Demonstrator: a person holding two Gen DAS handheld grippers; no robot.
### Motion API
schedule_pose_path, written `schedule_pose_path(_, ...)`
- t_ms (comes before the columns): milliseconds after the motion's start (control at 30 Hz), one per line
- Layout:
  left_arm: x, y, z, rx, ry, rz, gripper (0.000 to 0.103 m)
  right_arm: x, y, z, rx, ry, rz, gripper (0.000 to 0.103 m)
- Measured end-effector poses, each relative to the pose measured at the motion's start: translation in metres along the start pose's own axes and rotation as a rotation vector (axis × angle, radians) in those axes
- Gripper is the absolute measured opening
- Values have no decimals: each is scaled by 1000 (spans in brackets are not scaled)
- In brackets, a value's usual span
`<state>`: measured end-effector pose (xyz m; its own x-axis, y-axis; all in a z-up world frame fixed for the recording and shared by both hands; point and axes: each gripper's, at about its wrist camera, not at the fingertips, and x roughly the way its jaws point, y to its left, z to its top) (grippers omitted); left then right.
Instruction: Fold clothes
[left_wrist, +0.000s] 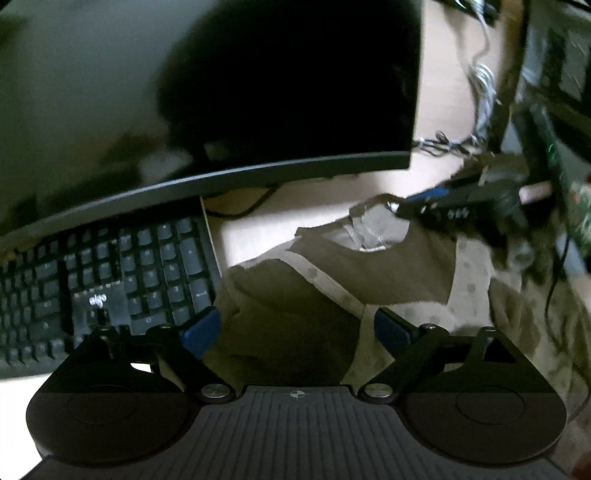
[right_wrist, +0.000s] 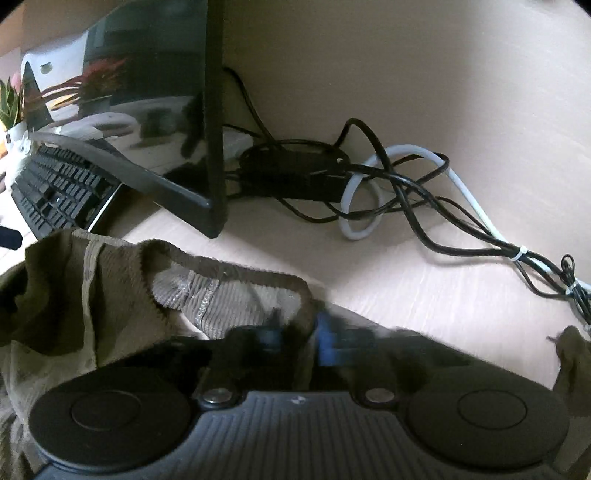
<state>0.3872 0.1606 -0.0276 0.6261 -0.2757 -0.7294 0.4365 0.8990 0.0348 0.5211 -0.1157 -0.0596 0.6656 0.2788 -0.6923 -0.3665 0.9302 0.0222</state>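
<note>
An olive-brown garment (left_wrist: 332, 266) with lighter patterned trim lies crumpled on the light desk (left_wrist: 295, 199). My left gripper (left_wrist: 297, 326) is open, its blue-padded fingers spread on either side of the cloth just above it. My right gripper (right_wrist: 299, 338) is shut on the garment's ribbed neckline edge (right_wrist: 295, 295); it also shows in the left wrist view (left_wrist: 436, 201) at the garment's far side. The garment fills the lower left of the right wrist view (right_wrist: 74, 295).
A black monitor (left_wrist: 258, 92) stands at the back with a black keyboard (left_wrist: 110, 280) under its left part. A tangle of black and white cables (right_wrist: 388, 184) lies behind the monitor (right_wrist: 177, 110). Dark equipment (left_wrist: 561, 110) stands at the right. A small plant (right_wrist: 9, 103) is far left.
</note>
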Motion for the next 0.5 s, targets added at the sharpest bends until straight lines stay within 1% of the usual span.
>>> schedule_pose_path(67, -1, 0, 3, 43, -5, -3, 95, -35, 5, -6, -23, -56, 17, 8)
schedule_pose_path(133, -1, 2, 9, 92, -16, -14, 96, -76, 7, -14, -8, -92, 50, 7)
schedule_pose_path(233, 2, -1, 21, 170, -35, -76, 98, -126, 12, -34, 30, -99, 71, 7)
schedule_pose_path(300, 10, -7, 29, 234, -33, -141, 100, -144, 18, -49, 26, -76, 69, 7)
schedule_pose_path(367, 28, -11, 36, 258, 2, -185, 101, -147, 19, -58, 30, -67, 42, 7)
schedule_pose_path(433, 48, -12, 39, 230, 56, -235, 101, -149, 19, -66, 34, -60, 14, 7)
schedule_pose_path(500, 67, -12, 39, 181, 111, -292, 100, -151, 19, -59, 30, -83, 6, 7)
